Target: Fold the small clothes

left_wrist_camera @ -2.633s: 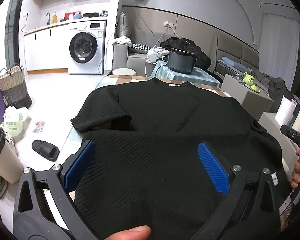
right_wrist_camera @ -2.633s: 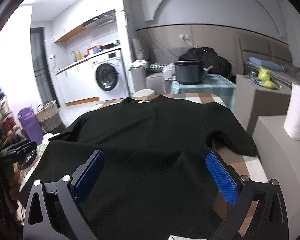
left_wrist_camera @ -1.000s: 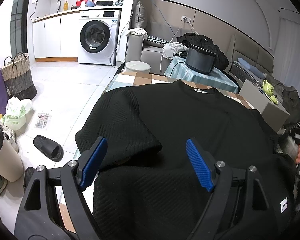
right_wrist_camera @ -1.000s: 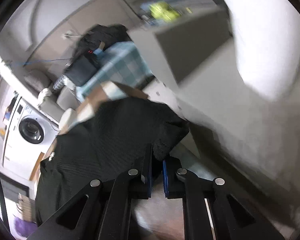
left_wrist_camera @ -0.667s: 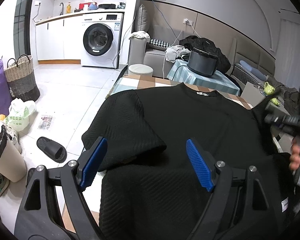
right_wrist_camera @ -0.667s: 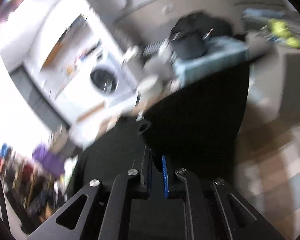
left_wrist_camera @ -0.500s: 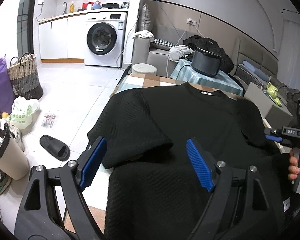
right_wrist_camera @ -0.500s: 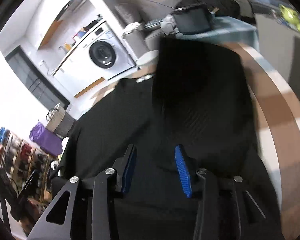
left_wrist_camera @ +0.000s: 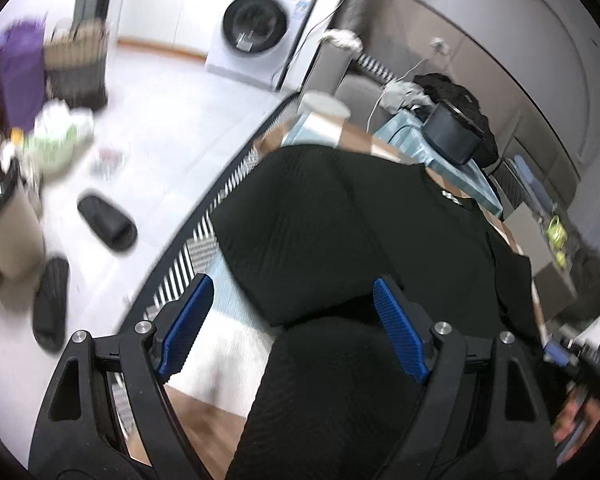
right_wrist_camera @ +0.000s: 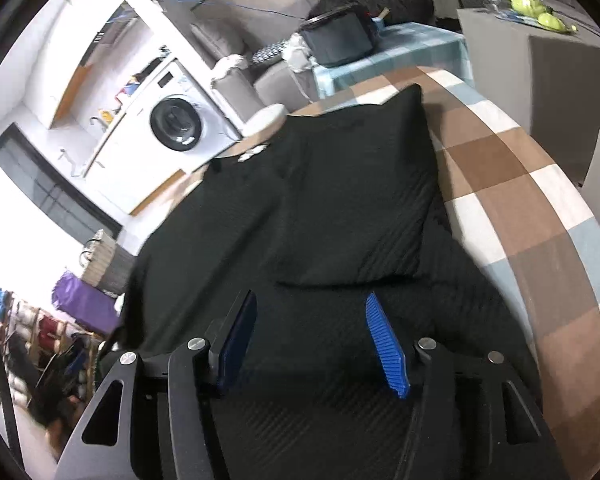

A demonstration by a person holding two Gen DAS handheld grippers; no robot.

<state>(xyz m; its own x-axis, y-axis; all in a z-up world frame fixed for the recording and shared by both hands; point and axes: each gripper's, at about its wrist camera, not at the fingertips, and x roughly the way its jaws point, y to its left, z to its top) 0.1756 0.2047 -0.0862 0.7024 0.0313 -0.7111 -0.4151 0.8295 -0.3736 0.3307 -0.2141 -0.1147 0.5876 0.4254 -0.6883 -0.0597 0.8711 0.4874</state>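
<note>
Your black shirt (right_wrist_camera: 340, 208) lies flat on the checked table (right_wrist_camera: 520, 208), collar at the far end. The right sleeve is already folded in over the body; you see it as a dark flap in the right wrist view. The left sleeve (left_wrist_camera: 300, 232) is not yet folded, I think: in the left wrist view it spreads out toward the left edge of the table. So about one step of the fold seems done. The left sleeve, and then the folding of the body, remain.

Your right gripper (right_wrist_camera: 312, 340) has just been opening, and its jaws now stand apart above the cloth with nothing pressed between them. Your left gripper (left_wrist_camera: 292, 328) is wide open too; the sleeve edge lies beyond and between its jaws, but the pads do not press it.

Only the left view shows the unfolded sleeve, the slippers (left_wrist_camera: 108, 224) on the floor and, blurred at the right edge, your right hand. Only the right view shows the folded flap and the bare right part of the table.
</note>
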